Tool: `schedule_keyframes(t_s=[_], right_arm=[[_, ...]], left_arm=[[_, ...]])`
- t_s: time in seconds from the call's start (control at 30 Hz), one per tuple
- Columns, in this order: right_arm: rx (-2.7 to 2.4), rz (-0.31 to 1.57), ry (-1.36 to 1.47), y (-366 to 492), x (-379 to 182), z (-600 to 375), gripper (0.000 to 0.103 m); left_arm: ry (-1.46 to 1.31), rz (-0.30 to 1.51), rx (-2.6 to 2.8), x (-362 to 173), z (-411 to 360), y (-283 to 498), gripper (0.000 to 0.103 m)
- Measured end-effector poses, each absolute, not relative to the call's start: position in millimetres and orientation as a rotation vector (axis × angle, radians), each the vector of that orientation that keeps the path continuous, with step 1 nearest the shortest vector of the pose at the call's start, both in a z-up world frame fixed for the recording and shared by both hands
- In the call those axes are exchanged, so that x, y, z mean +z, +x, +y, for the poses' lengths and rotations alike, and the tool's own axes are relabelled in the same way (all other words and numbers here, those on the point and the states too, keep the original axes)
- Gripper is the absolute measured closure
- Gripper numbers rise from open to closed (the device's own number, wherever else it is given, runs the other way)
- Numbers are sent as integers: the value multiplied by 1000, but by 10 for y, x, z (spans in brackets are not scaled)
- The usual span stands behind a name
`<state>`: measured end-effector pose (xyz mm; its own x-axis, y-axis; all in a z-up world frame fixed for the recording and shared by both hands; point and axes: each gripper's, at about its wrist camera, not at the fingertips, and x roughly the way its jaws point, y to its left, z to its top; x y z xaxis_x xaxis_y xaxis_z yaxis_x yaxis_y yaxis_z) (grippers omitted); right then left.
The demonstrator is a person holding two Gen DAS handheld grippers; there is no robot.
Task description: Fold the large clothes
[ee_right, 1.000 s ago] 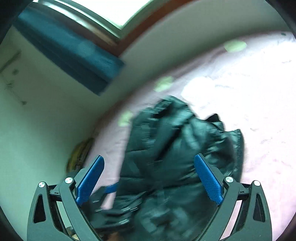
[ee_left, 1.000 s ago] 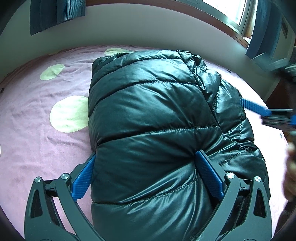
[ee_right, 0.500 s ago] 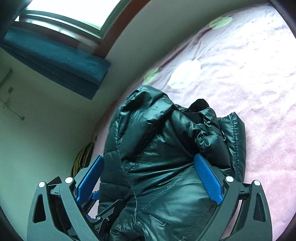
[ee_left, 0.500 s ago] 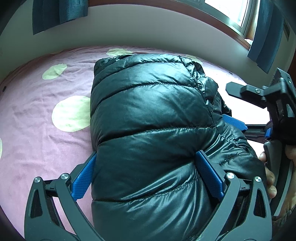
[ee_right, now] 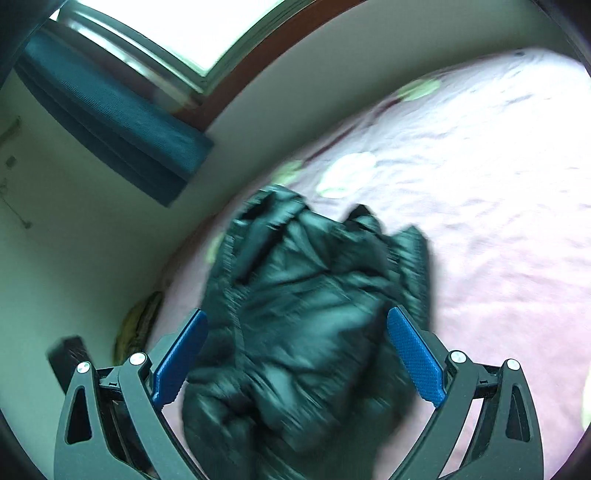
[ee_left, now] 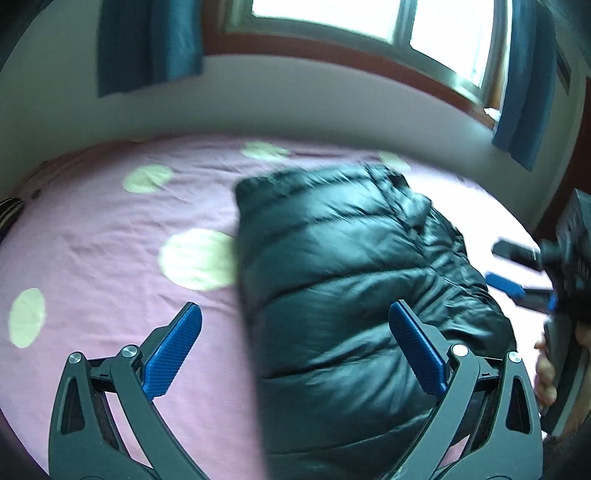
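Pink bedding (ee_left: 110, 240) with pale green dots is spread below a window (ee_left: 332, 22) hung with blue curtains (ee_left: 147, 40), and a folded black puffer jacket (ee_left: 343, 280) is laid on it. The left gripper (ee_left: 291, 354) and the right gripper (ee_right: 295, 354) are held above the jacket with blue pads spread apart, nothing clamped; both views are blurred.

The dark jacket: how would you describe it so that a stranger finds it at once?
Below the window lies a bed with a pink sheet dotted with pale green circles. On it rests the folded puffer jacket, the only dark, shiny, quilted thing there.
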<state>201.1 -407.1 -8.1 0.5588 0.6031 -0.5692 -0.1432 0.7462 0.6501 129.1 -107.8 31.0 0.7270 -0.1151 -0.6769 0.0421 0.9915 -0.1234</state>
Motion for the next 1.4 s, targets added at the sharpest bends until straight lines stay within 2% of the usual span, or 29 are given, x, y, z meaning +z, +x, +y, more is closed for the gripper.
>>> schedule_keyframes(t_s=[0.2, 0.3, 0.33, 0.57, 0.87, 1.1, 1.4], right_arm=[[361, 989, 518, 1975, -407, -4092, 6], [427, 1084, 630, 2126, -716, -4109, 4], [488, 1114, 757, 2180, -897, -4166, 4], [767, 1075, 839, 2269, -919, -3901, 6], [1123, 1054, 1234, 2325, -1220, -3562, 6], [847, 1093, 859, 2181, -897, -3435, 6], [456, 925, 675, 1969, -378, -4024, 6]], left_arm=[[-180, 803, -61, 83, -722, 1294, 2], [-204, 812, -81, -13, -669, 1284, 2], [-208, 806, -87, -29, -653, 1282, 2], [-228, 788, -116, -92, -571, 1252, 2], [-299, 756, -108, 33, -382, 1139, 2], [-238, 765, -139, 39, -631, 1151, 2], [-110, 760, -112, -41, -1292, 1295, 2]])
